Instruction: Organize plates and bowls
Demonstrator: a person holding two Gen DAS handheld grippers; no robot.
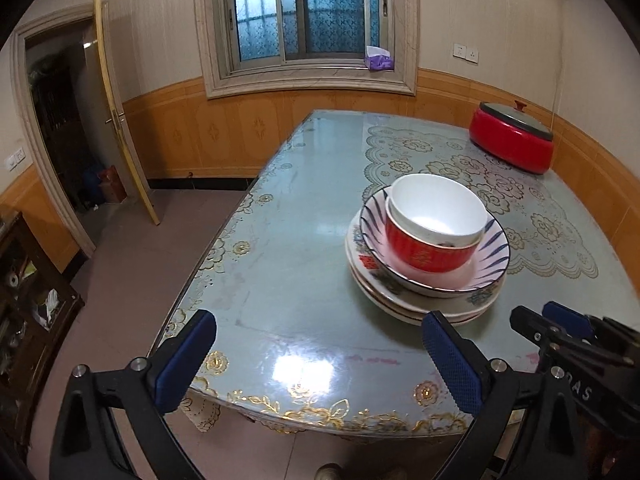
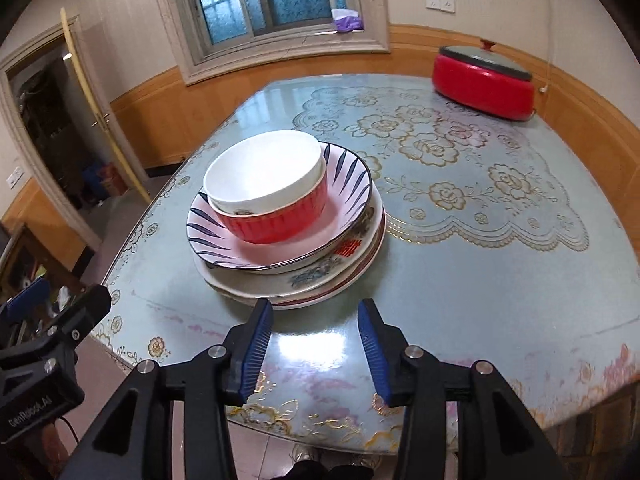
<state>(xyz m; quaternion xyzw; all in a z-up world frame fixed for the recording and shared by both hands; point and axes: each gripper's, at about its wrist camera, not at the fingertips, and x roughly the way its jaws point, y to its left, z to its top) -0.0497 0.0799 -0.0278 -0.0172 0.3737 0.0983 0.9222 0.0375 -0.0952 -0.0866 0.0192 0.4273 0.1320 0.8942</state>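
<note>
While both claws hang empty — dishes stacked.
My left claw (image 1: 320, 360) gapes wide, my right claw (image 2: 316, 344) half-open; white bowl (image 2: 264, 168) nests in red bowl (image 2: 276, 220) on the plates (image 2: 320, 280) — worktop (image 2: 460, 272) beneath.

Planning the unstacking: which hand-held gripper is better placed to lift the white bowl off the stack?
Probably the right hand-held gripper: the white bowl and stack lie nearly straight ahead of its open jaws. From the left hand-held gripper, they sit off to its right.

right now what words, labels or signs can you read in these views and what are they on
"GenRobot.AI" on the black body of the left gripper, seen from the right wrist.
"D A S", partly cut off, on the black body of the right gripper.
Red double-happiness sign on the patterned white plate.
Red ribbed bowl's gold marking: too blurred.
</note>
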